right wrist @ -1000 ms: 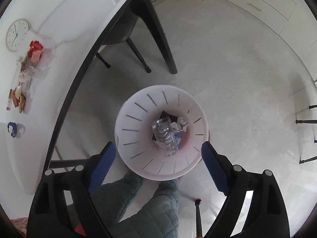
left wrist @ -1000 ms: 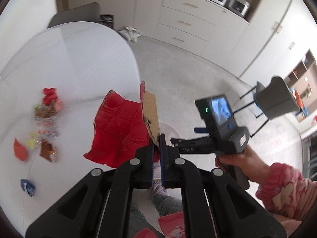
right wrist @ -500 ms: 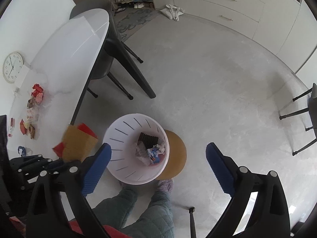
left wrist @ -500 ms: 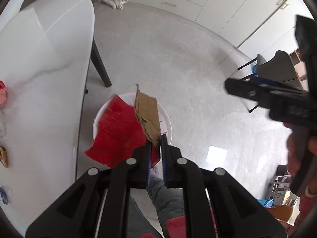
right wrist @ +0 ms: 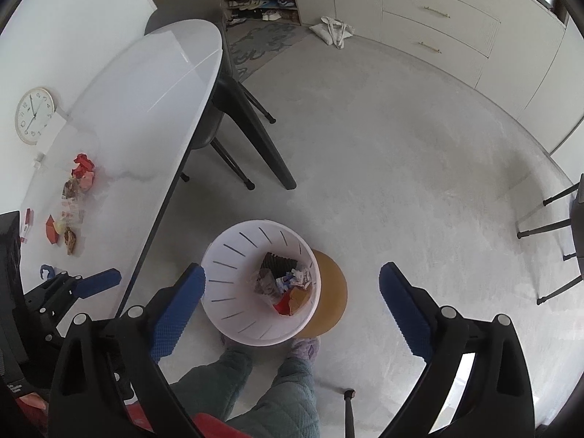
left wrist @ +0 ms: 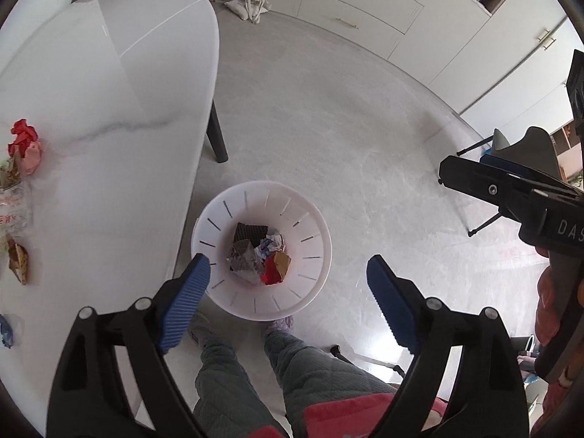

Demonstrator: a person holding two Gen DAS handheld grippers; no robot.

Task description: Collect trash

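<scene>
Bin: white plastic, smooth, slotted wall. Inside it, crumpled paper and a red-and-brown cardboard scrap, matt. Table: glossy white top with grey veining (marble look), reflecting light. Floor: pale grey, faintly mottled, with a soft sheen. Left gripper: matt black plastic arms, ribbed blue rubbery pads, shiny metal screws. Trousers: quilted grey-green cloth. Stool: smooth wood-coloured top.

**What the views hide or cut off**

In the left wrist view, the right gripper runs off the right edge, its fingers only partly shown. A blue scrap on the surface is clipped at the left edge. The bin hides part of the stool. The wrappers are too small to identify.
</scene>
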